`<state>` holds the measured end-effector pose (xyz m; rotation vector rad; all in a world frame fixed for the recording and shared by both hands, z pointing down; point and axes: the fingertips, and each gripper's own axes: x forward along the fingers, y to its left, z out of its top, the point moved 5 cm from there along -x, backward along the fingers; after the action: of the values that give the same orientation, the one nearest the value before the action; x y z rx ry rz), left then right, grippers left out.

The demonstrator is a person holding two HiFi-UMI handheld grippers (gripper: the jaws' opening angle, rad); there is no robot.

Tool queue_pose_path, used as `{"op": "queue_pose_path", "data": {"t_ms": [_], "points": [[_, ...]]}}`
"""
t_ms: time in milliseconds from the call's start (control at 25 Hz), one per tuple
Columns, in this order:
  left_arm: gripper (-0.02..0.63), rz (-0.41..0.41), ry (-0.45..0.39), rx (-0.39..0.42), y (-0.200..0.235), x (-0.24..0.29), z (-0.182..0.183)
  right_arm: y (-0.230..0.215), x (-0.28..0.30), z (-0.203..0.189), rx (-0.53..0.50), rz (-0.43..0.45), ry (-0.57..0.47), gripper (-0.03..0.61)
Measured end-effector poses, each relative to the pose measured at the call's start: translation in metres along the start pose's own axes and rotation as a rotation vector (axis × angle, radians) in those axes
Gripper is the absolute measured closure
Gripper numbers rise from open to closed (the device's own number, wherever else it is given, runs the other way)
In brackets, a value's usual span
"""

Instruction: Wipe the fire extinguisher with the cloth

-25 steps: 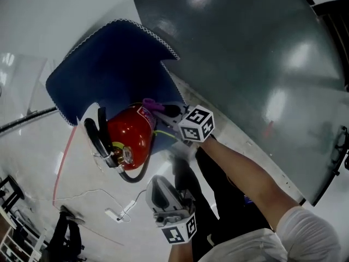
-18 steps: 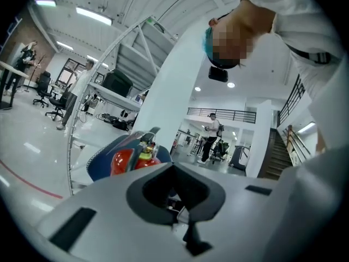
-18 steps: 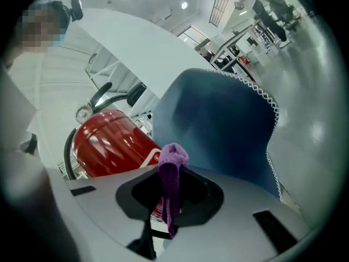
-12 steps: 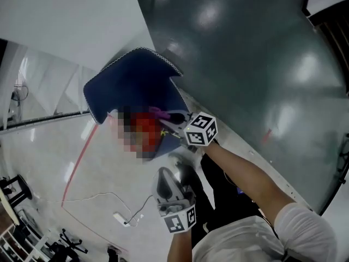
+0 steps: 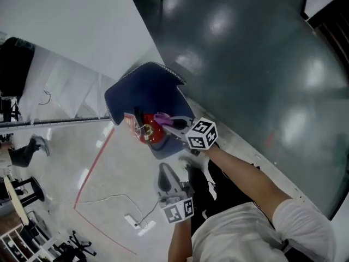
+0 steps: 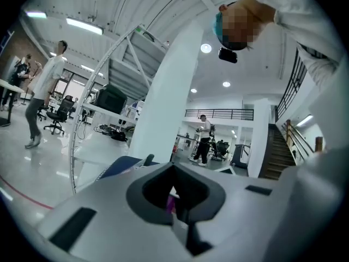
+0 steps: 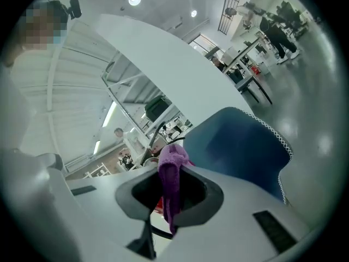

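Purple cloth [image 5: 162, 117] is what catches the eye from the head view: it is bunched in the right tongs [image 5: 170, 123] and laid up against the red fire extinguisher [image 5: 151, 132]. The extinguisher rests on a blue mat [image 5: 143, 91] at the edge of the dark green surface [image 5: 245, 64]. The left tongs [image 5: 164, 174] hang well below it, near the person's body, taking no part. The wiping looks under way rather than finished, though no clean or dirty patch can be made out on the red body. Its label is too small to read, and the cubes carry only square markers. In the left gripper view the tongs are pressed together with nothing between them; a sliver of purple shows beyond, and no lettering anywhere. In the right gripper view the tongs are clamped on the purple cloth [image 7: 170, 171], which stands up and trails down through them, with a glimpse of red underneath and the blue mat's white-stitched edge to the right.
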<state>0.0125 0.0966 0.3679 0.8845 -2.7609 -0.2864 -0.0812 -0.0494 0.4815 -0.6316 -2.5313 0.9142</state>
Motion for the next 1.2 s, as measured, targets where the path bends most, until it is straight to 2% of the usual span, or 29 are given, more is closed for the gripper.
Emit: {"op": "queue_pose_path", "data": {"t_ms": [120, 200, 360, 520, 720, 840, 920, 1040, 1200], "points": [[0.609, 0.001, -0.015, 0.015, -0.005, -0.001, 0.01, 0.015, -0.001, 0.001, -0.009, 0.015, 0.005, 0.521], [0.609, -0.003, -0.029, 0.033, -0.01, -0.001, 0.019, 0.017, -0.008, 0.005, -0.001, -0.006, -0.021, 0.521], [0.609, -0.039, -0.059, 0.055, -0.015, -0.001, 0.037, 0.006, -0.038, 0.017, 0.01, -0.087, -0.108, 0.521], [0.609, -0.137, -0.038, 0.056, -0.005, 0.002, 0.032, -0.007, -0.066, 0.013, 0.001, -0.213, -0.158, 0.521], [0.608, -0.33, -0.001, 0.09, 0.015, 0.009, 0.019, -0.019, -0.09, -0.02, -0.009, -0.391, -0.197, 0.52], [0.608, -0.457, 0.016, 0.12, 0.029, 0.012, 0.019, -0.024, -0.105, -0.051, 0.029, -0.504, -0.242, 0.52], [0.609, -0.515, 0.04, 0.115, 0.035, 0.016, 0.016, -0.026, -0.115, -0.072, 0.071, -0.574, -0.279, 0.52], [0.609, -0.544, 0.067, 0.112, 0.037, 0.019, 0.012, -0.035, -0.114, -0.105, 0.144, -0.638, -0.299, 0.52], [0.609, -0.523, 0.062, 0.091, 0.03, 0.025, 0.001, -0.071, -0.096, -0.15, 0.232, -0.661, -0.295, 0.52]]}}
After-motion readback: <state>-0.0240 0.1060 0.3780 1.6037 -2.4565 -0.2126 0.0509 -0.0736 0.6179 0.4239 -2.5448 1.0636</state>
